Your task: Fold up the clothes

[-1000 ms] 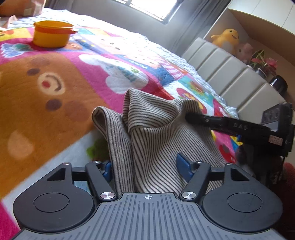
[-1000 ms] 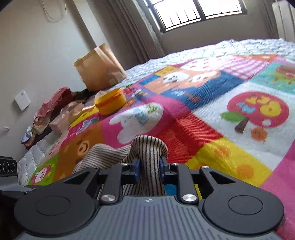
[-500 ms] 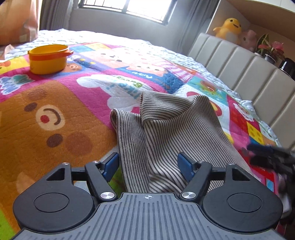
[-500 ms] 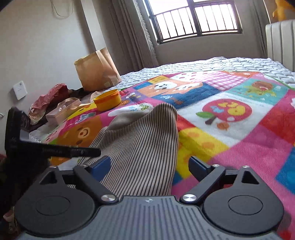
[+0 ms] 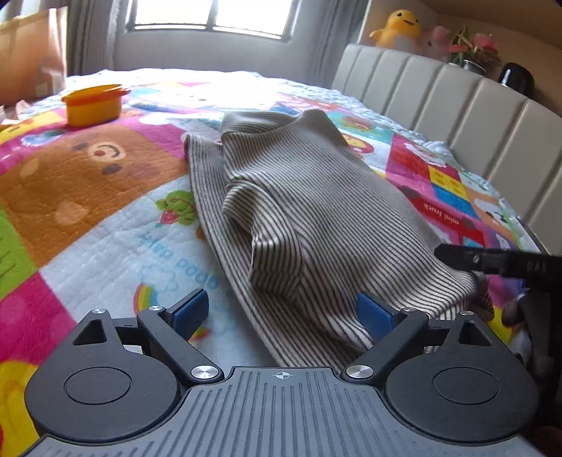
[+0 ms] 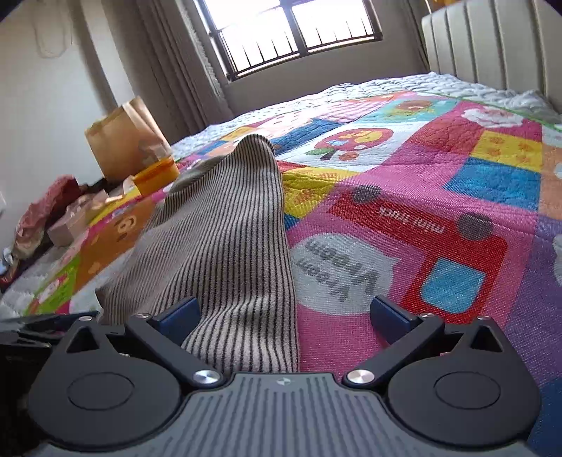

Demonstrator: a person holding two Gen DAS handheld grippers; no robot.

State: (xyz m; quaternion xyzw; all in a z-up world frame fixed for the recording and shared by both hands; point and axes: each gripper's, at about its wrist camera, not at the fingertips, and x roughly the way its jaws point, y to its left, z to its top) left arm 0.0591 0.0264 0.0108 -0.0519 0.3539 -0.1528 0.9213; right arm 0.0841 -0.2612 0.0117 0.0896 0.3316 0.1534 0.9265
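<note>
Left wrist view: the left gripper (image 5: pixel 284 313) fills the lower frame, tilted downward toward the bed, its blue-padded jaws spread wide and opening further. The grey-and-white striped knit garment (image 5: pixel 309 211) lies crumpled on the colourful patchwork cartoon-print quilt (image 5: pixel 87 197), running from the frame's centre down to the lower middle; its near edge passes between the pads, close against the right-hand pad, and neither pad is pressing it. A raised fold stands at mid-frame, and a second layer spreads to its left.

At the right edge of this view, one black finger of the right gripper (image 5: pixel 498 262) reaches in just above the garment's right hem.

Right wrist view: the right gripper (image 6: pixel 284 314) also points downward along the quilt, jaws released and fully apart. The garment (image 6: pixel 228 225) extends from the lower left-centre of the frame up to a peaked fold near the upper middle; its near end lies beside the left-hand pad, and the right-hand pad stands over bare quilt (image 6: pixel 439 182).

Surroundings: an orange round plastic tub with lid (image 5: pixel 93 105) sits on the quilt at upper left of the left view; a beige padded headboard (image 5: pixel 456 105) occupies the upper right, with a yellow plush duck (image 5: pixel 397 26) above it. A brown paper bag (image 6: pixel 123 140) stands at the left of the right view.
</note>
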